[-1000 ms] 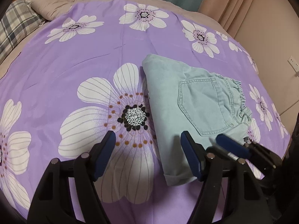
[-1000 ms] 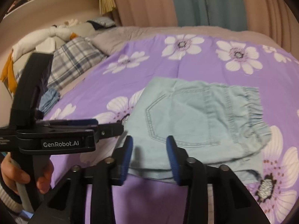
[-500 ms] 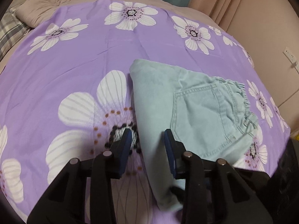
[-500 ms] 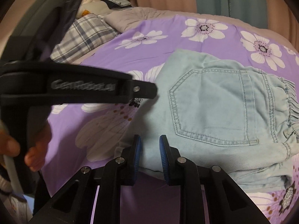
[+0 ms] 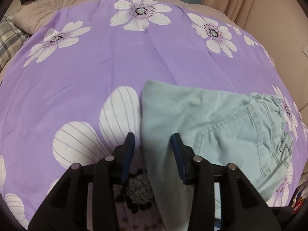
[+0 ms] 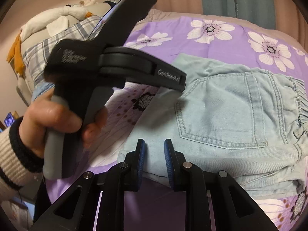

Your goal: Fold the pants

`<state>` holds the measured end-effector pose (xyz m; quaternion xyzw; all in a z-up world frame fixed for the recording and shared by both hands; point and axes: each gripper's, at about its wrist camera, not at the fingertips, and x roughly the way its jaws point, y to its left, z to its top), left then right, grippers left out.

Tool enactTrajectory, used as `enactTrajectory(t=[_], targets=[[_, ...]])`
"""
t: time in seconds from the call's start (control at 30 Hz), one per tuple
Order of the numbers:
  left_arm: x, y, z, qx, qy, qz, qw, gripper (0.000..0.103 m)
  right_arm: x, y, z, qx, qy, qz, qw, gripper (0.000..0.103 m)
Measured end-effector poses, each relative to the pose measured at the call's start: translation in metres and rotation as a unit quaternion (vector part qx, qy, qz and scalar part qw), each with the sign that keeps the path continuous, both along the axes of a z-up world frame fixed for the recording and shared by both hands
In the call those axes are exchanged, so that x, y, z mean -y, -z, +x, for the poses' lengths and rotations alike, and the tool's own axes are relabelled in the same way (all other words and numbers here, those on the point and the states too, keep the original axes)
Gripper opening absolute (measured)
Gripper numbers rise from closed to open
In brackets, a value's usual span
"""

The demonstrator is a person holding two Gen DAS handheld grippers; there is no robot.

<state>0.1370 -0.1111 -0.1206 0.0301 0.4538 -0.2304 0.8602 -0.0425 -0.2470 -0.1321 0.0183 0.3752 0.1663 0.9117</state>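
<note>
- Pants (image 5: 221,127): pale denim, lying on the purple flowered bed (image 5: 96,67), already folded into a compact stack, back pocket up; apparently one last fold or tidy remains.
- Left tool (image 5: 152,152): jaws partly apart, straddling the folded edge, narrower than a second ago.
- Right tool (image 6: 154,157): jaws slightly apart at the near hem, closer than before; grip not yet made.

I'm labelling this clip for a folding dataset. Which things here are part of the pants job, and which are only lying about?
Part of the job:
- light blue pants, folded on the bed
- left tongs, at the pants' edge
- right tongs, over the near edge

Lying about:
- purple floral sheet
- plaid pillow
- stuffed toy
- teal curtain
</note>
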Motion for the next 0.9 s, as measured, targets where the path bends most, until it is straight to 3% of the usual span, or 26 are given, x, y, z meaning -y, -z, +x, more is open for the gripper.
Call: enactTrajectory(t=[0.07,0.33,0.47,0.63,0.8,0.9], targets=[[-0.003,0.000,0.003,-0.003,-0.010,0.002,0.9999,0.048,0.000,0.000,0.000,-0.001,0.001,0.000,1.000,0.024],[-0.009,-0.013,-0.029,0.016,-0.008,0.023,0.9996,0.045,0.028,-0.016,-0.011,0.007,0.028,0.041,0.999,0.024],[-0.010,-0.022,-0.052,0.019,0.002,0.013,0.9997,0.045,0.060,-0.030,-0.020,0.031,0.087,0.030,0.995,0.024],[-0.005,-0.024,-0.076,0.022,0.018,0.013,0.9995,0.045,0.089,-0.033,-0.021,0.025,0.163,0.006,0.986,0.025],[0.000,-0.001,-0.095,-0.008,0.030,0.037,0.9988,0.046,0.085,-0.015,-0.018,-0.010,0.174,-0.030,0.984,0.025],[-0.003,0.001,-0.108,-0.002,0.031,0.034,0.9989,0.046,0.083,-0.015,-0.021,-0.010,0.179,-0.035,0.983,0.025]])
